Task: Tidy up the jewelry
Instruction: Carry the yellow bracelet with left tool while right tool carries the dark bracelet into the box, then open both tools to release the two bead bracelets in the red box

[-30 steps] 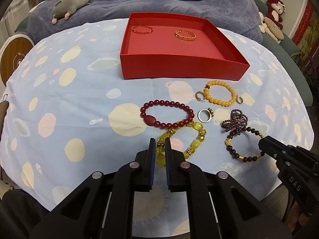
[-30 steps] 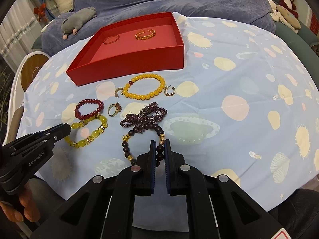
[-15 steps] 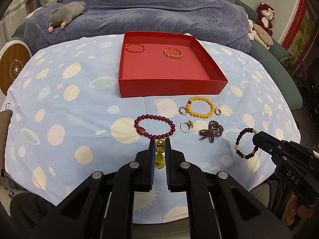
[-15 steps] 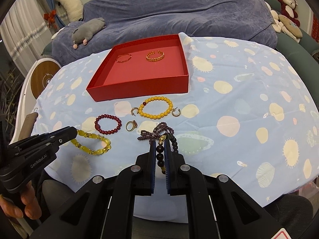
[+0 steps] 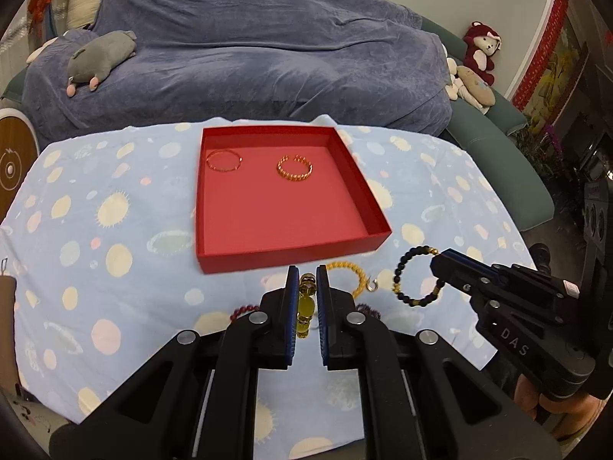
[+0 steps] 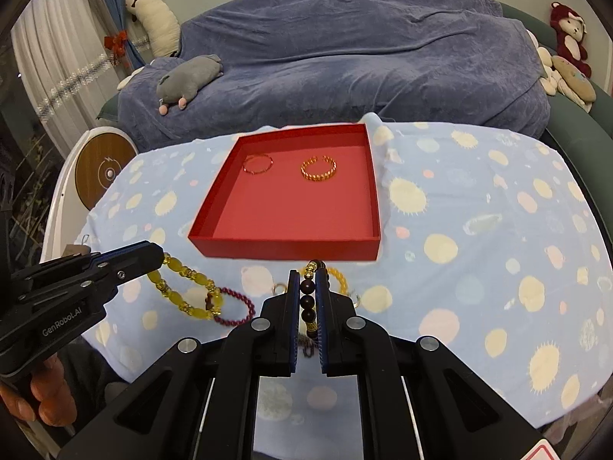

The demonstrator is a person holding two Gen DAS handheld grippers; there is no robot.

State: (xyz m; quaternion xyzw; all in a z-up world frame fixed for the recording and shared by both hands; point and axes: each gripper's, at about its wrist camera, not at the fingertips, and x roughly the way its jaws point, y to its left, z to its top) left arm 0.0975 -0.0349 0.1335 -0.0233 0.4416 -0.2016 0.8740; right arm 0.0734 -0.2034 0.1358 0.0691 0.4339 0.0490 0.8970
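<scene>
I had just lifted both bracelets off the cloth, left gripper (image 5: pixel 307 287) pinching the yellow bracelet (image 6: pixel 187 287), right gripper (image 6: pixel 307 287) pinching the dark bracelet (image 5: pixel 417 278), both just before the red box (image 5: pixel 291 247), ready for dropping in.

soft, even indoor light with faint shadows; strong fisheye bending and dark vignette at the corners; centre sharp, slight blur toward edges.
</scene>
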